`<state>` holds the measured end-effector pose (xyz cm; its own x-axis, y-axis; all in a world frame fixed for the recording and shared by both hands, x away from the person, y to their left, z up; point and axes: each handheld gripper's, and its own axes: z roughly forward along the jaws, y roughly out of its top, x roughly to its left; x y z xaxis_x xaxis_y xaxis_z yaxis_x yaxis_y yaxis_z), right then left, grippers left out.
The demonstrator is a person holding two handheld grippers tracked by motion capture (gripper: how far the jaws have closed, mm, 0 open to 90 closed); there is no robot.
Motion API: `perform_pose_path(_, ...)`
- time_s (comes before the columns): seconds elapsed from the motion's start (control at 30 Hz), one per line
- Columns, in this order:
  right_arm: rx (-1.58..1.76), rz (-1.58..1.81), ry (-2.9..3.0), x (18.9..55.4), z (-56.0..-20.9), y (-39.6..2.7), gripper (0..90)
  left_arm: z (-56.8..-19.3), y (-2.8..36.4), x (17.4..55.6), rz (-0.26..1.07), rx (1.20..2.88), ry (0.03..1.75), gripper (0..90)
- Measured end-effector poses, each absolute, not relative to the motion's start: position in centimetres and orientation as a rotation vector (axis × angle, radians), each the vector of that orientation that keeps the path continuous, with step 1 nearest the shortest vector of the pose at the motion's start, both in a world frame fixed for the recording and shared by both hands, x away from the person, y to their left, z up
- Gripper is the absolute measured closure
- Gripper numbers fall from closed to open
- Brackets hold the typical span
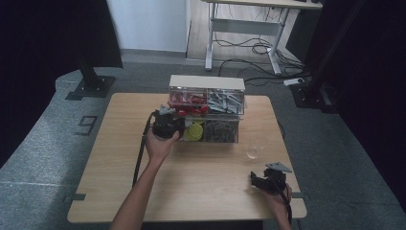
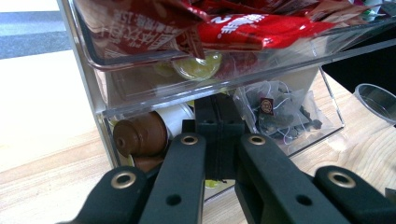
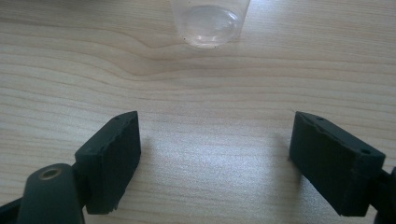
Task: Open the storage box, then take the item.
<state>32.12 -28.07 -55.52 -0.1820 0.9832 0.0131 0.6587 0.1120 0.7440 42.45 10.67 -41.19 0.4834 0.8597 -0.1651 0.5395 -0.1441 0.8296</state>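
Note:
A clear acrylic drawer organizer (image 1: pixel 207 82) stands at the far middle of the wooden table (image 1: pixel 201 187). Its upper left drawer holds red packets (image 2: pixel 252 28). Below them are brown capsules (image 2: pixel 140 135), a yellow-green one (image 2: pixel 198 67) and tea bags (image 2: pixel 280 112). My left gripper (image 1: pixel 178 125) is shut, its tips (image 2: pixel 219 116) pressed up to the lower left drawer front, just under the upper drawer's edge. Whether they pinch the drawer's edge I cannot tell. My right gripper (image 1: pixel 262 176) rests low over the table near the front right, jaws open (image 3: pixel 215 158) and empty, facing a clear plastic cup (image 3: pixel 210 23).
The clear cup (image 1: pixel 252 153) stands on the table to the right of the organizer's front, also at the right edge of the left gripper view (image 2: pixel 378 100). The organizer's right drawers hold grey packets (image 1: pixel 225 101). A desk with cables (image 1: pixel 249 45) stands on the floor beyond.

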Motion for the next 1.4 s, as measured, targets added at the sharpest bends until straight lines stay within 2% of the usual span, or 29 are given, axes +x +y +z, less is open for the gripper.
perform_pose_path(0.13, 1.591, 0.864, 1.898, 32.1, -55.5, -28.1, 19.7, -41.3, 10.7, 42.5, 0.438, 1.819, 1.177, 90.0)
perform_pose_path(0.2, 1.592, 0.878, 1.887, 31.9, -55.5, -28.2, 24.8, -41.3, 10.6, 42.5, 0.439, 1.823, 1.173, 90.0)
perform_pose_path(0.33, 1.598, 0.915, 1.885, 31.6, -55.1, -28.3, 27.1, -41.3, 10.7, 42.5, 0.433, 1.822, 1.172, 90.0)
perform_pose_path(0.9, 1.411, 1.201, 1.822, 29.9, -50.6, -25.4, 46.0, -41.7, 11.1, 42.9, 0.414, 1.825, 1.165, 90.0)
perform_pose_path(1.13, 1.324, 1.282, 1.868, 31.4, -48.2, -23.5, 55.5, -41.9, 11.0, 43.1, 0.41, 1.834, 1.158, 90.0)
perform_pose_path(1.4, 1.28, 1.271, 1.914, 33.6, -47.0, -21.6, 58.9, -41.9, 11.1, 43.2, 0.41, 1.839, 1.154, 90.0)
